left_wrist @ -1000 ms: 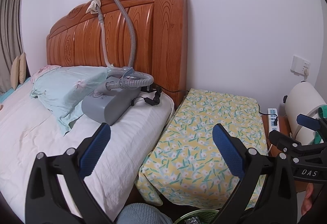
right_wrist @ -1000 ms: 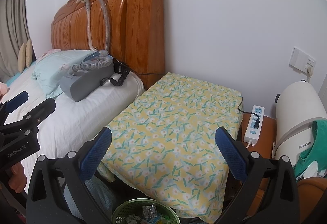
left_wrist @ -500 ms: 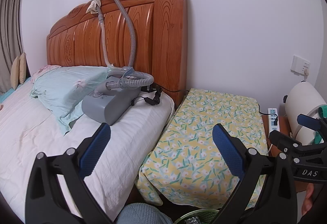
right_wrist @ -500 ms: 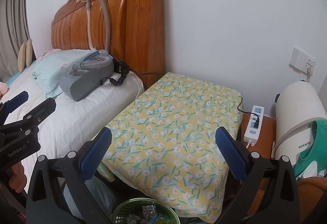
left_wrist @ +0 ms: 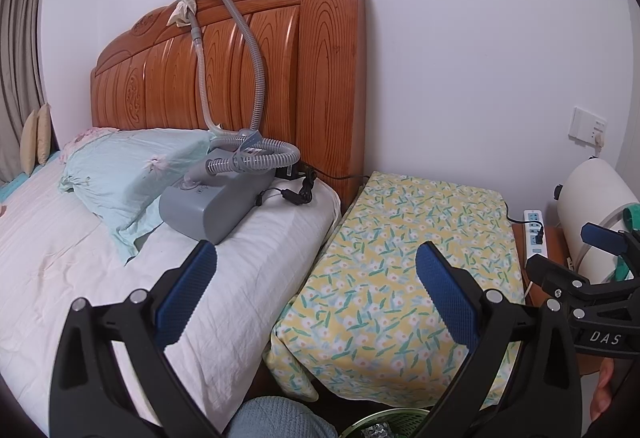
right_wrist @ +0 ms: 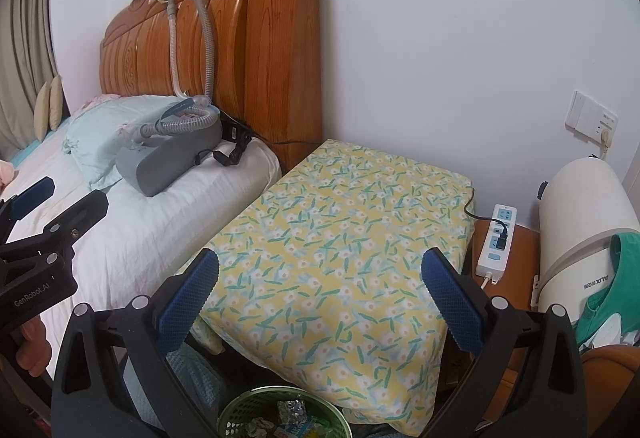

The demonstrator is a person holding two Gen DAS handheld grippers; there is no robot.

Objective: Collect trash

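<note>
A green mesh basket (right_wrist: pixel 256 404) stands on the floor at the bottom of the right wrist view, holding crumpled foil and wrappers; only its rim (left_wrist: pixel 384 418) shows in the left wrist view. My right gripper (right_wrist: pixel 320 298) hangs open above it, nothing between its blue pads. My left gripper (left_wrist: pixel 316 294) is open too, held over the gap between bed and stand, empty. Each gripper shows at the edge of the other's view. The cloth-covered bedside stand (right_wrist: pixel 344 238) carries no loose items.
A bed (left_wrist: pixel 80 270) with a wooden headboard (left_wrist: pixel 256 78) lies left, bearing a blue pillow and a grey breathing machine (left_wrist: pixel 216 202) with hose. A white power strip (right_wrist: pixel 496 238) and a white cylindrical appliance (right_wrist: pixel 576 234) sit right of the stand. A person's fingers show at the frame edges.
</note>
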